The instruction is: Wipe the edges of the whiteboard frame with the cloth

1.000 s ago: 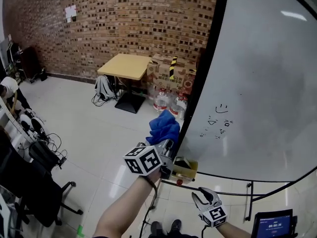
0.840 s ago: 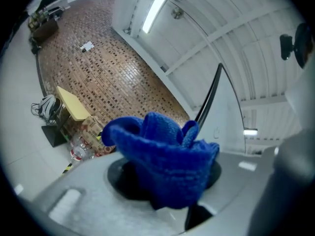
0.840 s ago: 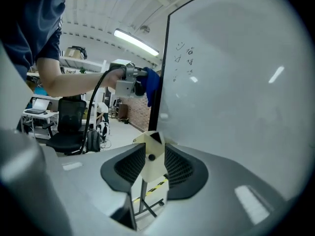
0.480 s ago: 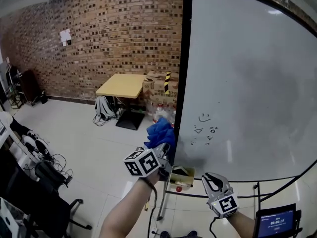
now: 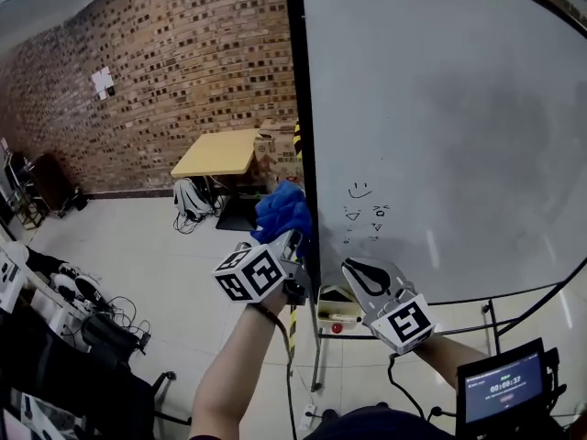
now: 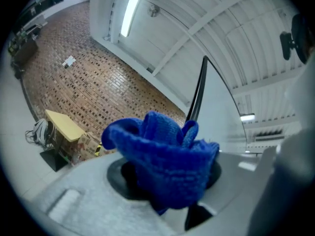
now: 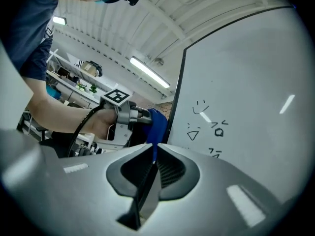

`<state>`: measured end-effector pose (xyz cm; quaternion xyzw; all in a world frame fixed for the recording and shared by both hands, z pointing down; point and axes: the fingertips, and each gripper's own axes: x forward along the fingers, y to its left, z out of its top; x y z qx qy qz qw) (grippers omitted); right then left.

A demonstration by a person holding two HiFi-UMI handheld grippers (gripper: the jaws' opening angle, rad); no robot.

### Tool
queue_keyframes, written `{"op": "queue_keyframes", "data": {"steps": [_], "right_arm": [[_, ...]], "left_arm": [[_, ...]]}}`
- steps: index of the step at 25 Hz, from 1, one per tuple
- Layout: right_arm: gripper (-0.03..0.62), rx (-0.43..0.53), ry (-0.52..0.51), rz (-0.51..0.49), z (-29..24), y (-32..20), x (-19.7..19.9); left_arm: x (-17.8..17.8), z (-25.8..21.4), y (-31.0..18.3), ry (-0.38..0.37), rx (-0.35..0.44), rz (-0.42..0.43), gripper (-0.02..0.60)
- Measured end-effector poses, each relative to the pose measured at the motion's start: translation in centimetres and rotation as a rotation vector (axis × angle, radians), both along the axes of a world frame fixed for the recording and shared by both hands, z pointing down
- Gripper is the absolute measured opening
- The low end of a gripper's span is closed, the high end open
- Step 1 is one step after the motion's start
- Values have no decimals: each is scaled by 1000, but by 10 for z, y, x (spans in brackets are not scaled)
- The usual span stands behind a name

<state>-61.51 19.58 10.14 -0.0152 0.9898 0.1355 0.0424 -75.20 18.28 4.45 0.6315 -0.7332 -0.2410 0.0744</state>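
At the lower stretch of the whiteboard's left side, the crumpled blue terry cloth [image 5: 282, 214] sits up against the thin black whiteboard frame [image 5: 300, 108], level with a few small marker doodles [image 5: 365, 214]. The left gripper [image 5: 293, 243] clamps it: its grey fingers [image 6: 83, 193] pinch the nubby fabric, which bunches in soft folds above them. The frame edge runs straight upward and out of the top of the head view, with the smooth, glossy white board face [image 5: 440, 126] to its right. To its left lies open, shiny pale tiled floor [image 5: 138, 246], reaching back to a square light-wood table [image 5: 218, 152] and cardboard boxes [image 5: 268, 143] against the rough red brick wall [image 5: 183, 71]. The right gripper [image 5: 353, 271] hovers near the board's bottom edge, beside a small yellow tray [image 5: 336, 299], its fingers [image 7: 206, 191] pressed together, nothing between them.
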Motion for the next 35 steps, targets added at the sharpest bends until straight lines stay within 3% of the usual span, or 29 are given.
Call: {"op": "queue_keyframes", "data": {"steps": [6,10,17,24,35], "right_arm": [[29,13,-75,-25,-56,3,-14],[29,116,-158,-47,-103,5,-20],[29,260,-178,-65,-144,11,-18],[26,204,-265,-80,-200,-9,-22],[25,286,-320,-44,-242,-12,-21]], "left_arm": [[-4,-43,2,-110,-3,-4,168],[-7,-71,-2,-187,4,-12,167],[7,-96,-6,-252,-15,-11,167],[2,-147,-12,-361,-12,-24,167],[-13,-228,-9,-481,19,-84,167]]}}
